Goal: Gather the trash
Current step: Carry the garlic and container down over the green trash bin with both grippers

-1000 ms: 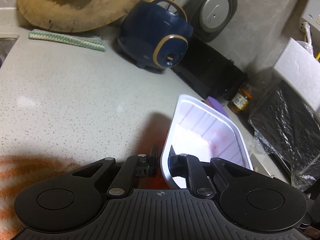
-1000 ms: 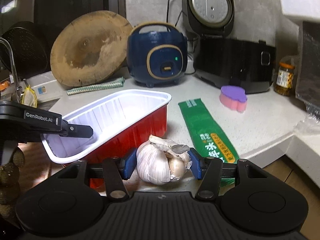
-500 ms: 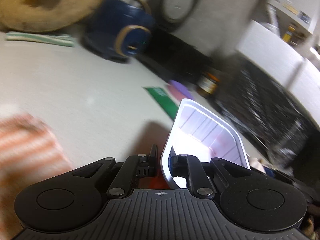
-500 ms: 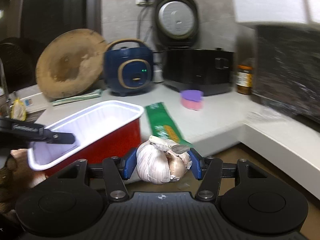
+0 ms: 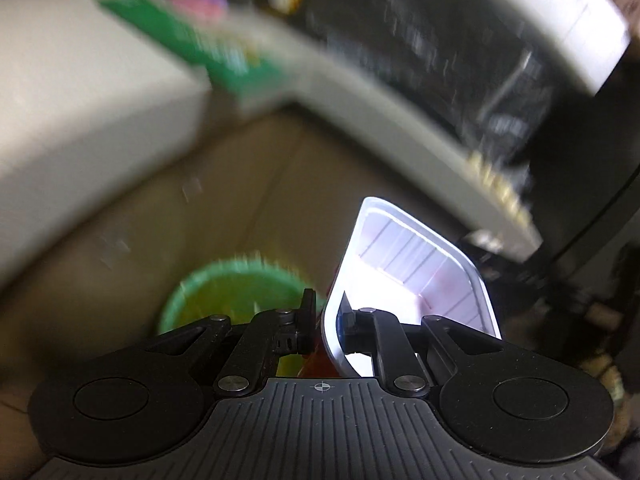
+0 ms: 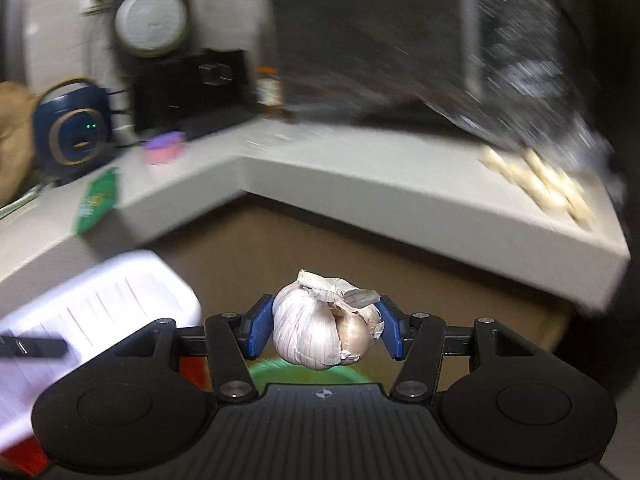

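My left gripper (image 5: 326,320) is shut on the near wall of a plastic food tray (image 5: 416,264), white inside and red outside, held out over the floor. The same tray (image 6: 96,304) shows at the lower left of the right wrist view. My right gripper (image 6: 325,330) is shut on a whole garlic bulb (image 6: 320,324) between its blue pads. A green bin (image 5: 236,292) stands on the floor just below and left of the tray; its rim (image 6: 304,376) peeks out under the garlic.
The grey L-shaped counter (image 6: 360,184) wraps around the floor gap. On it lie a green wrapper (image 6: 98,202), a pink-purple sponge (image 6: 166,148), a navy cooker (image 6: 72,132), a black appliance (image 6: 192,84) and pale sticks (image 6: 540,184). Brown floor (image 5: 140,232) surrounds the bin.
Both grippers swung right and down, off the counter and over the floor, still holding the tray and the garlic. The green bin has come into view below them.
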Demonstrator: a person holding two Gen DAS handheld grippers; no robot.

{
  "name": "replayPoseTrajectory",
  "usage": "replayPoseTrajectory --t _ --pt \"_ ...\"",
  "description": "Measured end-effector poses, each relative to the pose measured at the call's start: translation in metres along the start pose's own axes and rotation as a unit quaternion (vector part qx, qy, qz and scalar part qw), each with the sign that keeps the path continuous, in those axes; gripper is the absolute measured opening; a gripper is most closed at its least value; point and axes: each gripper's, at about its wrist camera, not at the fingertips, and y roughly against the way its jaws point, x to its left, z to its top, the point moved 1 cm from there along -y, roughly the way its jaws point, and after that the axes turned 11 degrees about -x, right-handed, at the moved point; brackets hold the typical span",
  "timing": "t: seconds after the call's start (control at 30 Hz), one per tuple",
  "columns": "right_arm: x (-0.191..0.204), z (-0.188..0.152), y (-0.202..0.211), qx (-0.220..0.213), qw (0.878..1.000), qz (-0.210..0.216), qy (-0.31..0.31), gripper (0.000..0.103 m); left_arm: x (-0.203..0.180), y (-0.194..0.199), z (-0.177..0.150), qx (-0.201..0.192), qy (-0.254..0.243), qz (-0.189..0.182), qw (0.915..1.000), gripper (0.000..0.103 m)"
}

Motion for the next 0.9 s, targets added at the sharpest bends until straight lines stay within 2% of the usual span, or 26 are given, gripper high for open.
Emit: replayPoseTrajectory --t 0.13,0.3,0.47,0.6,0.7,0.73,0.83,0.87,0.9 --pt "-0.027 -0.02 -0.006 0.027 0.999 -0.028 -0.018 0.055 0.01 -0.071 -0.028 0.071 -0.014 0.025 0.9971 0.013" --pt "-0.045 -0.035 -0.021 0.066 0.997 -0.044 -0.026 0.055 0.028 -0.148 -0.049 0.13 -0.048 0.074 0.9876 0.013" --pt "-0.052 -0.039 -0.025 0.067 0.996 -0.04 -0.032 0.054 0.062 -0.189 -0.065 0.172 -0.055 0.15 0.9721 0.013" --pt "-0.052 -0.053 -0.041 0.086 0.995 -0.025 -0.041 0.054 0.082 -0.213 -0.081 0.212 -0.038 0.176 0.9605 0.013" --pt "-0.051 -0.063 -0.062 0.111 0.993 -0.018 -0.047 0.054 0.082 -0.236 -0.096 0.237 -0.035 0.195 0.951 0.013" --pt "-0.05 -0.067 -0.068 0.117 0.992 -0.013 -0.051 0.054 0.081 -0.245 -0.099 0.235 -0.036 0.195 0.9516 0.013" --pt "-0.048 -0.076 -0.081 0.131 0.99 -0.004 -0.053 0.054 0.078 -0.274 -0.113 0.182 -0.04 0.153 0.9705 0.016" --pt "-0.048 -0.078 -0.084 0.135 0.99 -0.004 -0.052 0.054 0.082 -0.282 -0.12 0.167 -0.054 0.144 0.9738 0.02" --pt "-0.048 -0.08 -0.086 0.138 0.989 -0.004 -0.05 0.054 0.089 -0.291 -0.131 0.179 -0.062 0.147 0.9707 0.019"
